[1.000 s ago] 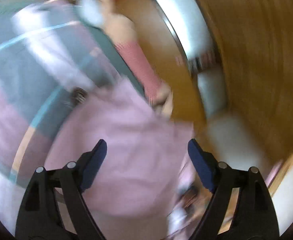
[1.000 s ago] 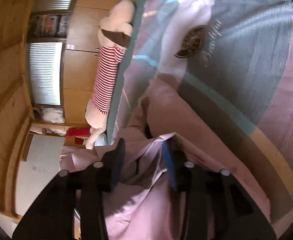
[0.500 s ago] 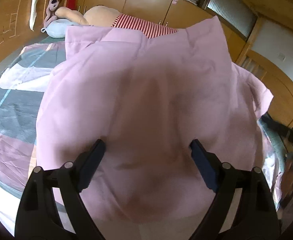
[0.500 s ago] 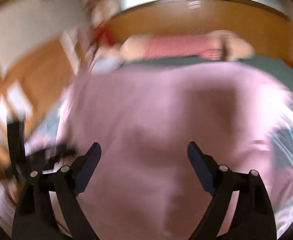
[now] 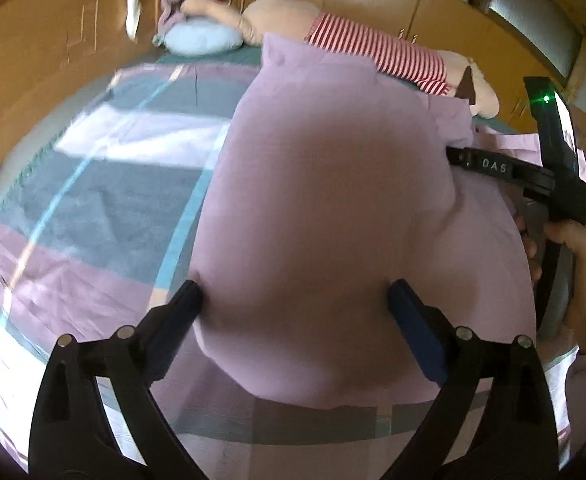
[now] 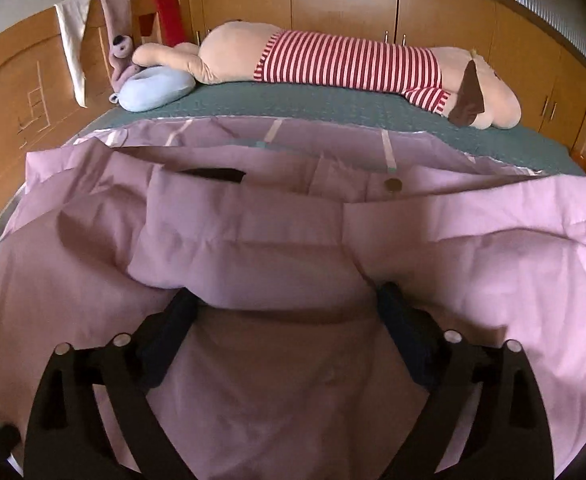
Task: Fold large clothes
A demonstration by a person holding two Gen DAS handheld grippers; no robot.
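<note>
A large pink garment [image 5: 333, 208] lies spread on the bed; it also fills the right wrist view [image 6: 293, 248], where a waistband with a brown button [image 6: 393, 185] shows. My left gripper [image 5: 295, 312] is open, its blue pads on either side of a bulge of the pink cloth. My right gripper [image 6: 285, 312] is open, with a fold of the cloth lying over and between its fingers. The right gripper's black body [image 5: 533, 172] and the hand holding it show at the right of the left wrist view.
The bed has a striped grey, pink and white cover [image 5: 93, 200] and a green sheet [image 6: 333, 108] at the far side. A long plush toy in a red-striped shirt [image 6: 349, 60] and a light blue cushion [image 6: 153, 88] lie along the back. Wooden cabinets [image 6: 433, 12] stand behind.
The right gripper was shut on the pink cloth a second ago and is now open. Both views swung round to face the far side of the bed, with the garment laid out flat.
</note>
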